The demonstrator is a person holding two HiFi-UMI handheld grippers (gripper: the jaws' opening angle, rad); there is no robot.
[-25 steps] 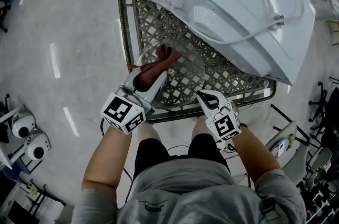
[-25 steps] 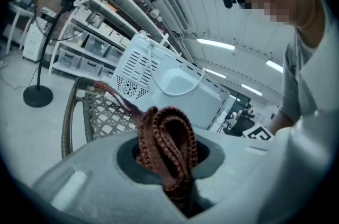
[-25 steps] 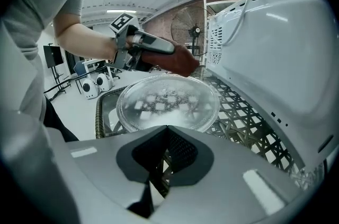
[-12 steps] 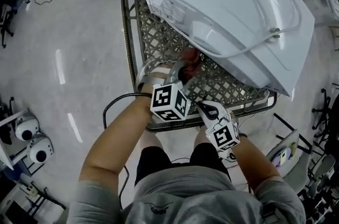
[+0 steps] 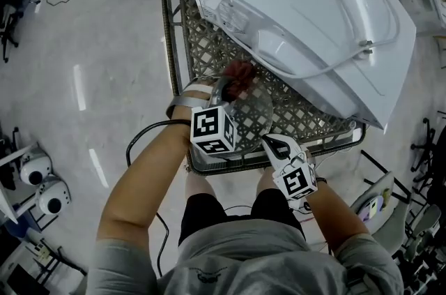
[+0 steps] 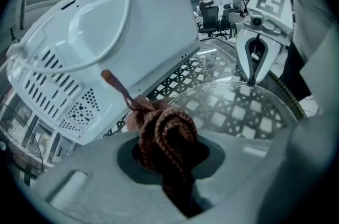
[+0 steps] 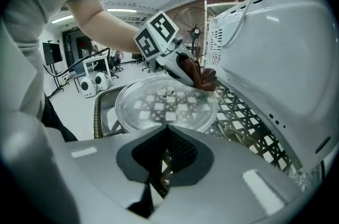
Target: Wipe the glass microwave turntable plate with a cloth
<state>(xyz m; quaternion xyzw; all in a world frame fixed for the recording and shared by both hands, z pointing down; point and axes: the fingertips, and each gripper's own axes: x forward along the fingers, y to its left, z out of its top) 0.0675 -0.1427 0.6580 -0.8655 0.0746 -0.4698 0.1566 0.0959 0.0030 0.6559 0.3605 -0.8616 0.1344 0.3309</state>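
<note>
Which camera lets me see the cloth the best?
The left gripper view. The reddish-brown cloth fills its middle, bunched up in the left tool. The head view shows only a small red bit past that tool, and the right gripper view shows a small dark lump at the far edge of the glass plate.
</note>
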